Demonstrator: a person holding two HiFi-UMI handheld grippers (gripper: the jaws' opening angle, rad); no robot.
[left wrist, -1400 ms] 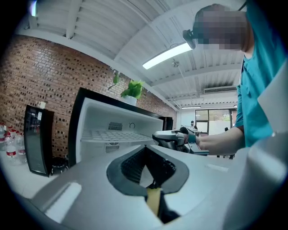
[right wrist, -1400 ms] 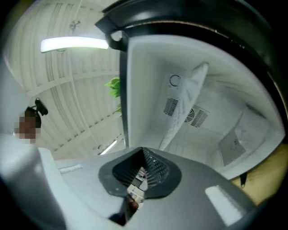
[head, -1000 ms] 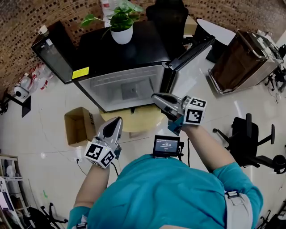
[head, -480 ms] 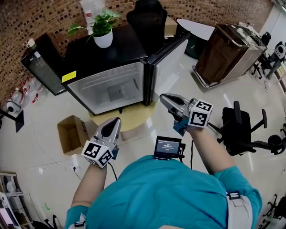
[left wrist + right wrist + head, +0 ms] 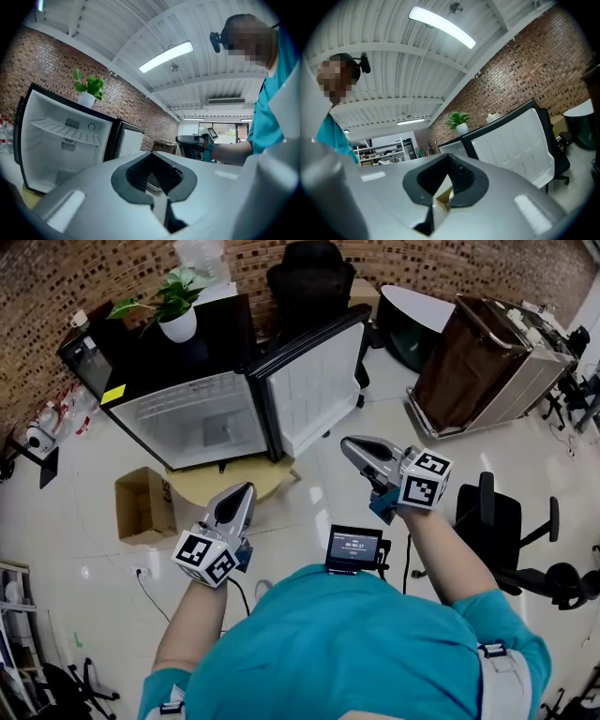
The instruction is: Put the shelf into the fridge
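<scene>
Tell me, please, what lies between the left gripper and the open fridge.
In the head view, only the edge of the round tan board under the fridge lies between it and the left gripper.

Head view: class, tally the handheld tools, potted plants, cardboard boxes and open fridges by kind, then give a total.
Grey handheld tools with marker cubes: 2 (left tool, right tool)
Green potted plant in white pot: 1
Brown cardboard box: 1
Black open fridge: 1
Total: 5
</scene>
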